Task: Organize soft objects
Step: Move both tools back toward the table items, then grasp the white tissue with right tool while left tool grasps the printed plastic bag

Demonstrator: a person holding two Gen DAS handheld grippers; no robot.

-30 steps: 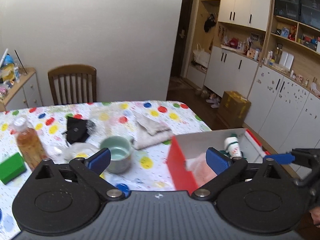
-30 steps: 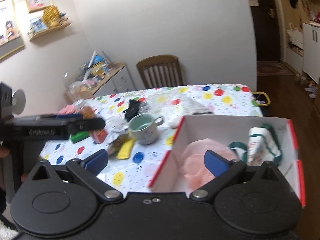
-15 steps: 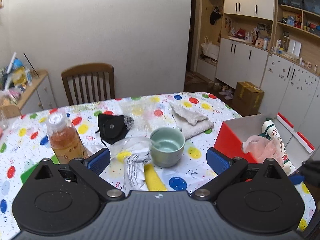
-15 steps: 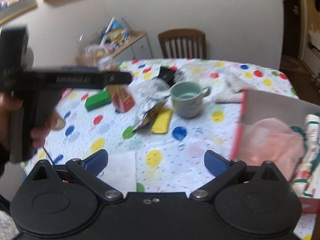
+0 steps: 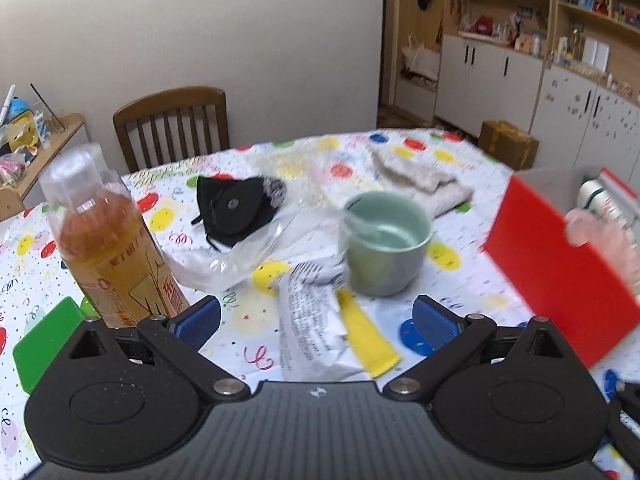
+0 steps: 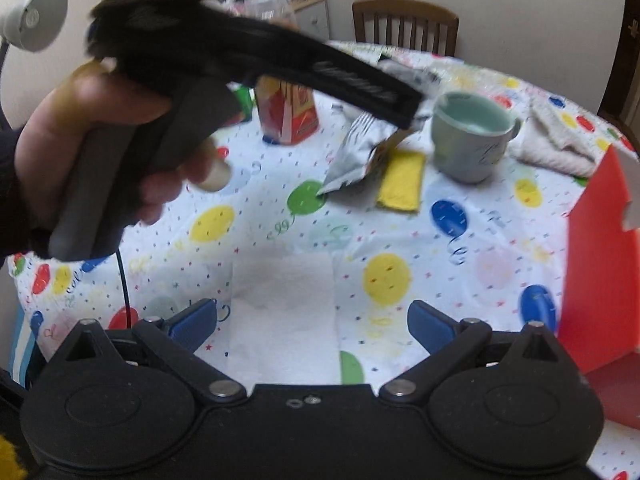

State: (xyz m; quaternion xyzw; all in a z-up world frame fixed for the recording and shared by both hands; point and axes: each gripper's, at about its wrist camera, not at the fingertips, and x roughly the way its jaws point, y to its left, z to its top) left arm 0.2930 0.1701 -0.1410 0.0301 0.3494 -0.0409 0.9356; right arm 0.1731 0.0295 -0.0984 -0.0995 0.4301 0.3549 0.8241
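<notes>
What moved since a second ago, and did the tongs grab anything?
Both tongs swung left, away from the red cardboard box, toward the table's middle. The left tongs now face the silver wrapper and pale green mug; the right tongs hover over a white napkin. Both stayed open and empty. The black mask, beige towel and tea bottle stayed put.

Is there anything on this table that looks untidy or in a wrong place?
Yes. A crumpled silver wrapper lies over a yellow cloth beside the green cup, and a clear plastic bag sprawls against the black mask. Nothing looks spilled; the tea bottle stands upright.
</notes>
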